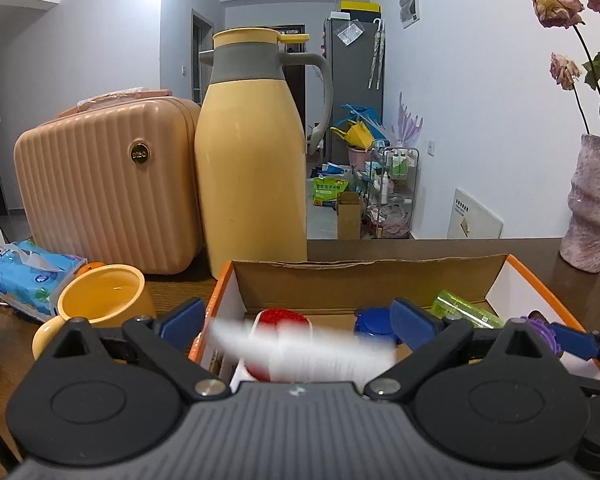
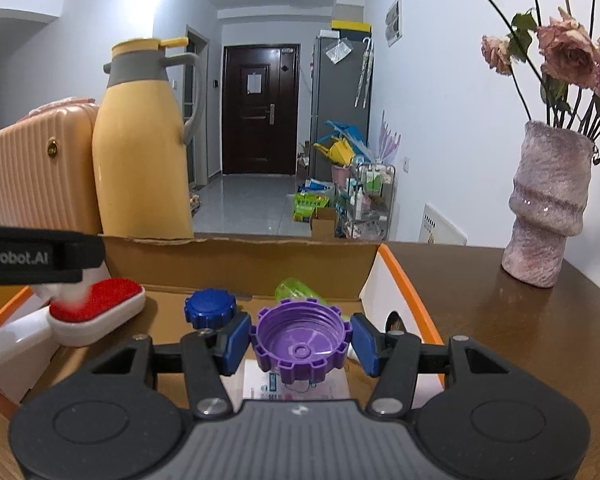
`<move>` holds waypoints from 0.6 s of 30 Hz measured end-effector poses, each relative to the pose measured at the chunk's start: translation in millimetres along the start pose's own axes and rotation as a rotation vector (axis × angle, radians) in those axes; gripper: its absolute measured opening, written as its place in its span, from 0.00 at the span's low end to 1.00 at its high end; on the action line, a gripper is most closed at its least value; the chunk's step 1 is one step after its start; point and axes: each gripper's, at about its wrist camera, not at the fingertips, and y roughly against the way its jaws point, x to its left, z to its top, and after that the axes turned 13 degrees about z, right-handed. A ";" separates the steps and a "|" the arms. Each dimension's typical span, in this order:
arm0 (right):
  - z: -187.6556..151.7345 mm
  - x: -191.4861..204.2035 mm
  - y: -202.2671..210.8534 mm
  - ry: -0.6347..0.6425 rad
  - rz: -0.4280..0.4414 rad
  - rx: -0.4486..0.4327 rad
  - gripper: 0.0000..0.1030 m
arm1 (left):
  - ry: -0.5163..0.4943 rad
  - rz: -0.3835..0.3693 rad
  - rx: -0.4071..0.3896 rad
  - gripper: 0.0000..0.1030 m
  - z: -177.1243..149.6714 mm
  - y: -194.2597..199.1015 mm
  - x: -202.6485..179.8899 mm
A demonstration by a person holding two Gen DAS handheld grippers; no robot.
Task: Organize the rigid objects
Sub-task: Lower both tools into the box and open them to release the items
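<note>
An orange-rimmed cardboard box (image 1: 364, 268) (image 2: 236, 256) stands on the brown table. Inside it lie a white brush with a red pad (image 1: 278, 318) (image 2: 96, 308), a blue cap (image 1: 374, 322) (image 2: 210, 306) and a green clear cup (image 1: 464, 308) (image 2: 296, 288). My left gripper (image 1: 298, 320) is wide open over the box's left part; the brush's white handle shows as a blur between its fingers, gripped by neither. My right gripper (image 2: 300, 338) is shut on a purple toothed cap (image 2: 300, 344) (image 1: 540, 330), held over the box's right part with its hollow side facing the camera.
Behind the box stand a yellow thermos jug (image 1: 252, 160) and a peach ribbed case (image 1: 108, 184). To the left are a yellow mug (image 1: 104, 296) and a blue tissue pack (image 1: 28, 280). A pink vase (image 2: 548, 208) with dried roses stands at the right.
</note>
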 end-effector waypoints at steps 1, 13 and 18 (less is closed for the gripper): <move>-0.2 -0.2 -0.6 -0.001 0.002 0.007 0.58 | 0.004 0.002 0.001 1.00 0.2 -0.2 0.3; 0.7 -5.1 0.5 -0.036 -0.015 0.013 1.00 | 0.051 -0.007 0.051 1.00 0.2 -6.9 10.1; 0.7 -5.7 -0.5 -0.041 -0.018 0.027 1.00 | 0.056 -0.017 0.042 1.00 0.9 -2.7 11.6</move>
